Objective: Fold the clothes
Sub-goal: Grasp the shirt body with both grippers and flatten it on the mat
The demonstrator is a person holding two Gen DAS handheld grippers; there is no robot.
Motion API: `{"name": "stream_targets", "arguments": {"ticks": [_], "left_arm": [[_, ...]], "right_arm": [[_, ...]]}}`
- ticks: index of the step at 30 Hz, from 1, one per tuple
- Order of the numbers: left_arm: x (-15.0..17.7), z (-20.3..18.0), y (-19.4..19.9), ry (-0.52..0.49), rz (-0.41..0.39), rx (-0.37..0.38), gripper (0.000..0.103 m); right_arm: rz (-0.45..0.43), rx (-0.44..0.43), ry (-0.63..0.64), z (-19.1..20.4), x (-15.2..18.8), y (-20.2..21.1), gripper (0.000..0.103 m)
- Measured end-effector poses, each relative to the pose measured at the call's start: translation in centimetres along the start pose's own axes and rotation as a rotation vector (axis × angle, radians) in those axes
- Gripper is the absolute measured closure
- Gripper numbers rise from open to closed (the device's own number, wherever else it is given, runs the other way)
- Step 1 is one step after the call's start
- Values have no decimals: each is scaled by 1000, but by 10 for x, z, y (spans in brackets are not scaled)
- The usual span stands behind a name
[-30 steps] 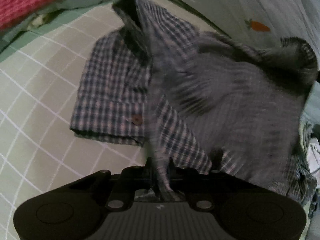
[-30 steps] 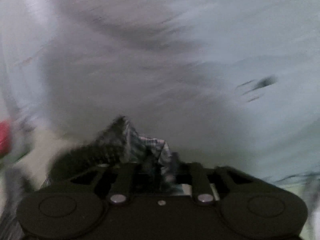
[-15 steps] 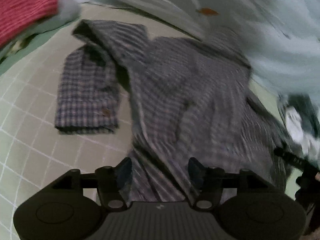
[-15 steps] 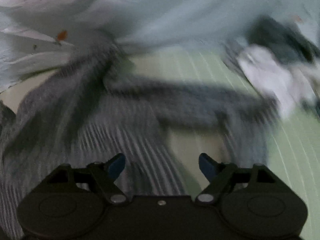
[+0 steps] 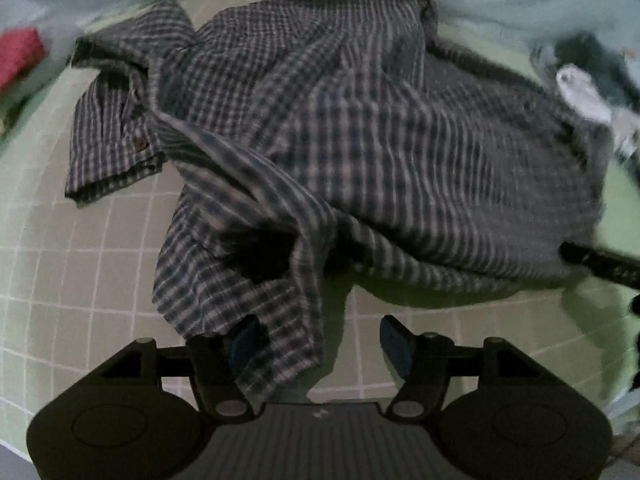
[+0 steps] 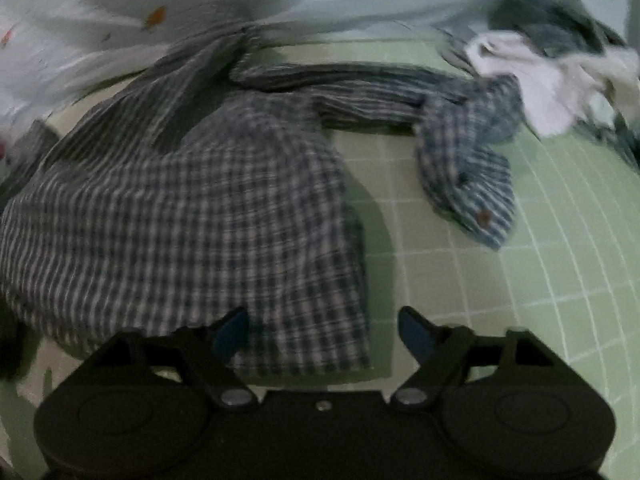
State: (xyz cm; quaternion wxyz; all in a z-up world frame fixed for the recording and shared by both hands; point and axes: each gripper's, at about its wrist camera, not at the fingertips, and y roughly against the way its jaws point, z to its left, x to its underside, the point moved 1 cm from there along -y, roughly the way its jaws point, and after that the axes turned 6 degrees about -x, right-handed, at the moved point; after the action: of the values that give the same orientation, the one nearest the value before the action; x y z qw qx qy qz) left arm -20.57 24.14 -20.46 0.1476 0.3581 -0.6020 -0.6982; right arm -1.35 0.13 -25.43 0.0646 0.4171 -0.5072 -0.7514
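Note:
A dark checked shirt [image 5: 340, 120] lies spread and rumpled on the green grid sheet [image 5: 80, 280]. One sleeve with a brown button lies at its left [image 5: 116, 136]. My left gripper [image 5: 320, 344] is open, and the shirt's near hem drapes between its fingers. In the right wrist view the same shirt [image 6: 200, 200] lies in front, its other sleeve [image 6: 468, 184] stretched to the right. My right gripper [image 6: 324, 328] is open just above the shirt's near corner. The right gripper's tip [image 5: 600, 264] shows at the right edge of the left wrist view.
A pale blue quilt with carrot prints [image 6: 160, 8] lies behind the shirt. A heap of white and dark clothes [image 6: 552, 60] sits at the far right. A red cloth [image 5: 20, 56] lies at the far left.
Both grippers were shut on the shirt's hem one second ago. They have opened and let the shirt drop flat on the sheet. Both have pulled back toward the near side.

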Motion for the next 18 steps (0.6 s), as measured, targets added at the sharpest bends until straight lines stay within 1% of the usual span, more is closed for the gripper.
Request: {"name": "stream_targets", "arguments": {"ticks": [1, 2, 3, 4, 5, 6, 10, 13, 15, 16, 18], "left_arm": [[1, -3, -5, -10, 12, -26, 44], [3, -5, -8, -18, 17, -59, 67], [4, -4, -10, -22, 16, -92, 92], [5, -4, -12, -26, 16, -126, 95], [6, -2, -10, -13, 11, -137, 97], [7, 4, -5, 21, -4, -122, 99], [6, 31, 43, 158, -100, -89, 100], [-1, 58, 100, 276, -225, -22, 102], [-8, 72, 135, 339, -322, 4, 102], [-11, 78, 150, 372, -371, 12, 102], [-18, 88, 166, 418, -448, -13, 102]], "right_arm": [[2, -16, 13, 0, 0, 0, 68], [3, -31, 24, 0, -1, 0, 82], [-5, -42, 21, -1, -1, 2, 95], [-15, -54, 17, -4, -1, 6, 98], [-39, -74, 6, -8, -1, 14, 99], [-62, -93, -4, -12, -1, 21, 99], [-147, -136, -46, -27, -13, 65, 99], [-240, -196, -90, -34, -30, 105, 99], [-325, -288, -161, -44, -49, 133, 99], [-374, -347, -212, -50, -58, 144, 99], [-446, -415, -305, -62, -72, 148, 99]]}}
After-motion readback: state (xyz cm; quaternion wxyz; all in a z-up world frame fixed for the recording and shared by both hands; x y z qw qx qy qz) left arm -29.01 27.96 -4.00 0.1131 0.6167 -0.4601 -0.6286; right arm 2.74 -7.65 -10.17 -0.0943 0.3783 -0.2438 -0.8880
